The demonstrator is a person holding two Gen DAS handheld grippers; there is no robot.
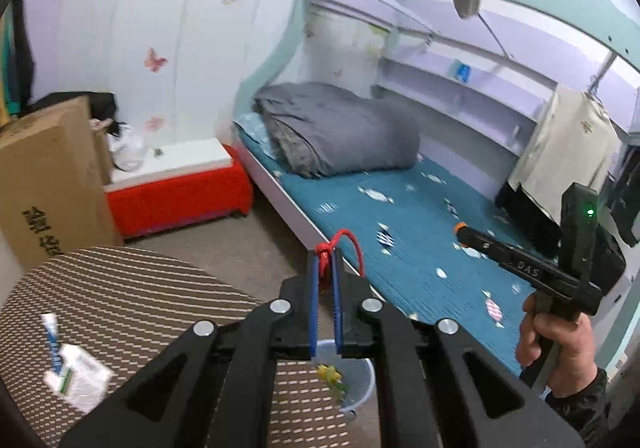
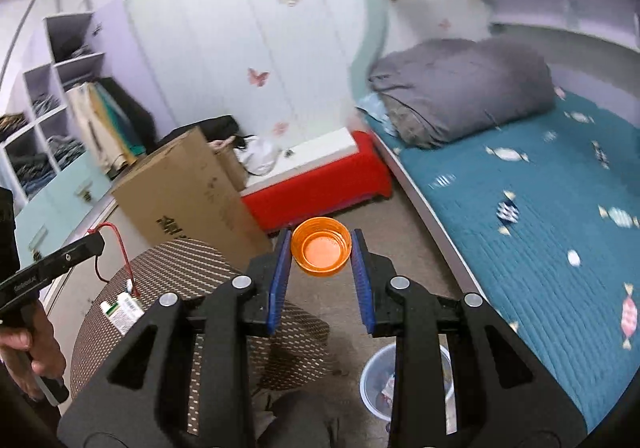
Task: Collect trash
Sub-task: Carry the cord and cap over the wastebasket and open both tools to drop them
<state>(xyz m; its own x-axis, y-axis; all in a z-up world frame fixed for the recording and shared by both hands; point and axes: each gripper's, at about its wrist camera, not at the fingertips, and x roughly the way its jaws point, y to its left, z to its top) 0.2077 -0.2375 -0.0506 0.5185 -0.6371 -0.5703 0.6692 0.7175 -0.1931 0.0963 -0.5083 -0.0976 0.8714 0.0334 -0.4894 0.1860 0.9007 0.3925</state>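
My left gripper (image 1: pixel 328 253) is shut on a thin red string (image 1: pixel 347 238) that loops out past its blue pads. In the right wrist view that left gripper (image 2: pixel 95 239) reaches in from the left edge, and the red string (image 2: pixel 120 248) hangs from it down towards the round table. My right gripper (image 2: pixel 321 235) is shut on a small orange cap (image 2: pixel 321 253), open side facing the camera. The left wrist view shows the right gripper (image 1: pixel 464 231) over the bed with the orange cap (image 1: pixel 460 227) at its tip. A translucent waste bin (image 2: pixel 370 376) stands on the floor below, with a yellow scrap (image 1: pixel 330 374) inside.
A round table with a woven brown mat (image 1: pixel 120 296) carries a white packet (image 1: pixel 78 372) and a small tube (image 1: pixel 51 330). A cardboard box (image 2: pixel 188 192) and a red bench (image 2: pixel 320 188) stand beyond it. The teal-sheeted bunk bed (image 2: pixel 540 228) with a grey duvet (image 2: pixel 460 92) fills the right.
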